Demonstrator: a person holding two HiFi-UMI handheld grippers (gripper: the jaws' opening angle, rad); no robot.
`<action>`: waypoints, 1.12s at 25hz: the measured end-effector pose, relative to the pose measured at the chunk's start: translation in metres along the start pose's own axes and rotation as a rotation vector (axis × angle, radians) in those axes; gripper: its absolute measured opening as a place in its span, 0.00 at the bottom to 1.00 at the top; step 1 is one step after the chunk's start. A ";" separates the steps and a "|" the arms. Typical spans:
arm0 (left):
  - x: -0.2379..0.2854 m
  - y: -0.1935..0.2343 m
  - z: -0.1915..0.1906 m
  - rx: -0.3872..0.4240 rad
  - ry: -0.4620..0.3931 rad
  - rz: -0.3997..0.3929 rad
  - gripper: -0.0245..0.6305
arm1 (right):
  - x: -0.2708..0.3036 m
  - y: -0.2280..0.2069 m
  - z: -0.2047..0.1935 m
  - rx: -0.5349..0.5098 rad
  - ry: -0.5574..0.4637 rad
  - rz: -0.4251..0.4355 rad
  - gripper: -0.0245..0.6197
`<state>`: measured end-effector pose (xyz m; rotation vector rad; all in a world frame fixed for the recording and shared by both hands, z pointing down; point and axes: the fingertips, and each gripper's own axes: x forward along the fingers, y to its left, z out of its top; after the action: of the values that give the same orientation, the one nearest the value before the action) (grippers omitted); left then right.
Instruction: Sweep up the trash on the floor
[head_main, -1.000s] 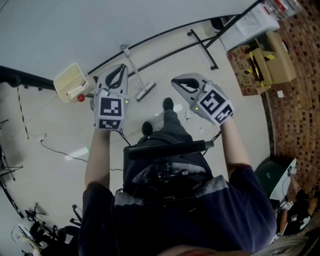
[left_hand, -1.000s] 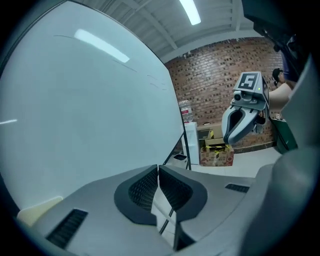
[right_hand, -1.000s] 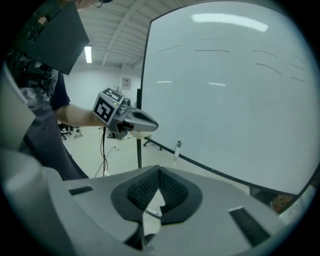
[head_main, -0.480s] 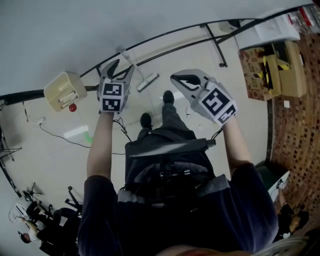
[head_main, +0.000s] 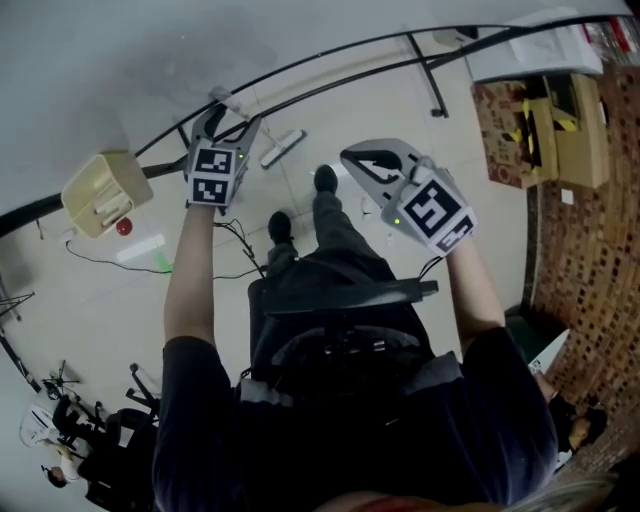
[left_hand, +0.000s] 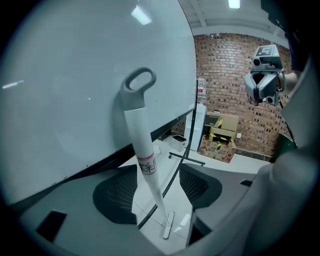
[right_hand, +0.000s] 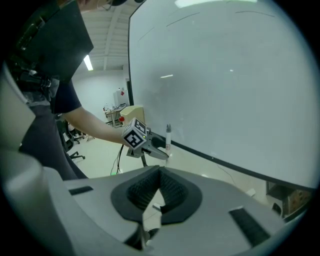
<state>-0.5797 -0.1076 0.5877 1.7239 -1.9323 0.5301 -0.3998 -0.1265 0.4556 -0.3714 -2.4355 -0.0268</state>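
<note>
**White broom handle now stands between the opened left jaws**

A second ago the left gripper (head_main: 228, 120) was held close in front of the person with its jaws together. Since then it has gone down and out to the broom, and the jaws have just been opening to their widest. In the left gripper view the broom handle (left_hand: 142, 145), white with a grey loop at its top, rises through the gap between the two dark pads. It touches neither pad, so nothing is gripped yet. The broom leans against the whiteboard (left_hand: 75, 75), with the broom head (head_main: 283, 147) on the pale floor (head_main: 400, 120) just ahead of the person's shoes.

The right gripper (head_main: 352, 157) hangs nearer the body, its jaws closed on nothing.

A cream tray (head_main: 95, 192), possibly a dustpan, lies off to the left, well apart from the broom. The trash itself is too small to make out with certainty.

Sweeping has not begun. The likely next step is closing the left jaws on the handle, and an off-centre squeeze could tip the leaning broom.
</note>
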 end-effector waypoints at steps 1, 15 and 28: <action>0.003 -0.001 0.000 -0.005 -0.004 -0.004 0.44 | -0.001 0.000 -0.003 0.001 0.007 -0.002 0.06; 0.008 -0.002 0.004 -0.118 -0.056 -0.041 0.19 | -0.014 -0.003 -0.015 0.033 0.000 -0.034 0.06; -0.038 -0.042 -0.004 -0.059 -0.058 -0.122 0.19 | -0.026 0.032 0.004 0.034 -0.041 -0.107 0.06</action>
<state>-0.5343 -0.0798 0.5668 1.8238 -1.8480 0.3784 -0.3742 -0.1021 0.4336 -0.2287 -2.4910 -0.0245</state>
